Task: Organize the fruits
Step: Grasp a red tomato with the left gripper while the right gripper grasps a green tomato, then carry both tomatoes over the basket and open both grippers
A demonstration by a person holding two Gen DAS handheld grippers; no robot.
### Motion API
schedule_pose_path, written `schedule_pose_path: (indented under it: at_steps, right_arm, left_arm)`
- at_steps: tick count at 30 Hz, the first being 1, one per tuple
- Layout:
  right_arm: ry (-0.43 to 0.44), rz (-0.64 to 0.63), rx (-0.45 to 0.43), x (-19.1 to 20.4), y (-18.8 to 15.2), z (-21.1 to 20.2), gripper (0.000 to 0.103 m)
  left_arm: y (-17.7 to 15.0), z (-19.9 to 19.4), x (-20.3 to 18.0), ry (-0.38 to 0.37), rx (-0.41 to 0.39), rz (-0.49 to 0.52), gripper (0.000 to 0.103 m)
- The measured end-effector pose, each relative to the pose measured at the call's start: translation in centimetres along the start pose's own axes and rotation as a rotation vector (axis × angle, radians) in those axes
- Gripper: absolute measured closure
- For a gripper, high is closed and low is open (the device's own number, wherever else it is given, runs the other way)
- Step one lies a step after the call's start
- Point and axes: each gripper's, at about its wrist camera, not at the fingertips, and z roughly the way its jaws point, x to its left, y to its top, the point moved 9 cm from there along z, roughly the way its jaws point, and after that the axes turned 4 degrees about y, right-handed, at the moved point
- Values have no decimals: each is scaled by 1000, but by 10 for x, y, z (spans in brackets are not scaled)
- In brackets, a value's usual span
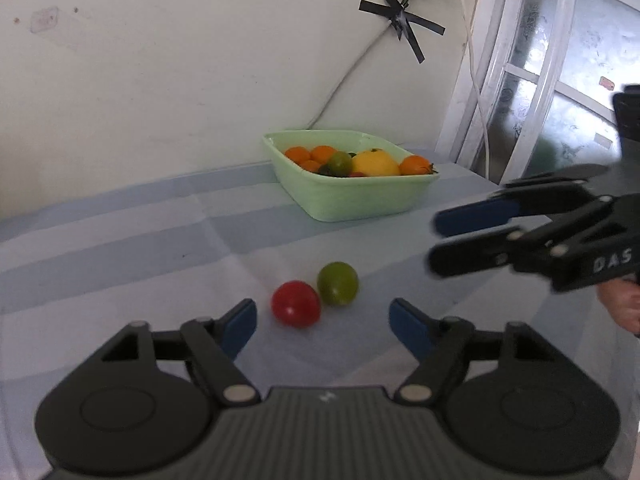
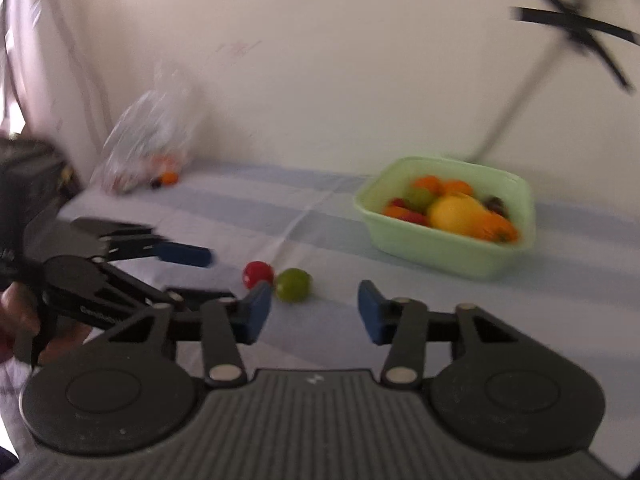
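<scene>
A red tomato (image 1: 296,304) and a green tomato (image 1: 337,284) lie touching on the striped cloth, just ahead of my left gripper (image 1: 322,322), which is open and empty. They also show in the right wrist view, red (image 2: 258,274) and green (image 2: 293,285). My right gripper (image 2: 314,312) is open and empty, near the green tomato; it also shows in the left wrist view (image 1: 436,242). A pale green bowl (image 1: 360,200) holds oranges, a yellow fruit and small tomatoes; it also shows in the right wrist view (image 2: 440,246).
A clear plastic bag (image 2: 148,140) with more small fruit lies at the back left against the wall. A cable (image 1: 348,76) taped to the wall runs down behind the bowl. A window frame (image 1: 500,80) stands at the right.
</scene>
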Motion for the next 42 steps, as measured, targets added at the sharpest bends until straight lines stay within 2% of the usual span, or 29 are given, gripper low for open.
schedule_pose_path:
  at_steps: [3,6,8,10,14,16,17,19,20,21,26,30,33,37,42]
  right_arm:
    - [33,-53,51,-2,-1,25,56]
    - [73,-32,79,-8,0,46,56]
    - [114,8,82,-13,2,54,56]
    - [146,38,84,-14,1,59,56]
    - [192,104,95,-17,-1,66,56]
    - [209,146,107,-19,-2,70,56]
    - [220,159,112,-19,-4,72,56]
    - [231,162,107,-17,-7,70,60]
    - [241,166,106,-15,-7,69,66]
    - [241,171,106,-14,-7,66,71]
    - [204,165,41,-22,-1,40,71]
    - [114,169,-66,-48,15,8,71]
    - [32,191,-155,-81,35,-11,71]
    - [-66,249,-204,-135,56,-8,71]
    - [-83,304,-189,-177,67,24,71]
  left_arm:
    - [-1,11,8,19,19,-29,23]
    - [-1,15,8,49,9,27,24]
    - [1,21,4,55,5,73,30]
    - [1,22,-1,38,11,105,41]
    - [-4,26,-6,33,35,180,52]
    - [-4,25,-6,29,27,194,60]
    - [-4,24,-6,26,26,193,61]
    - [-6,22,-8,31,18,200,64]
    - [-6,21,-10,34,12,207,65]
    - [-6,18,-13,31,9,207,72]
    - [17,15,-25,1,-26,177,72]
    - [61,23,-43,-41,-104,163,72]
    - [100,43,-56,-67,-138,143,72]
    - [133,86,-52,-54,-121,75,72]
    - [140,137,-40,-35,-35,-6,71]
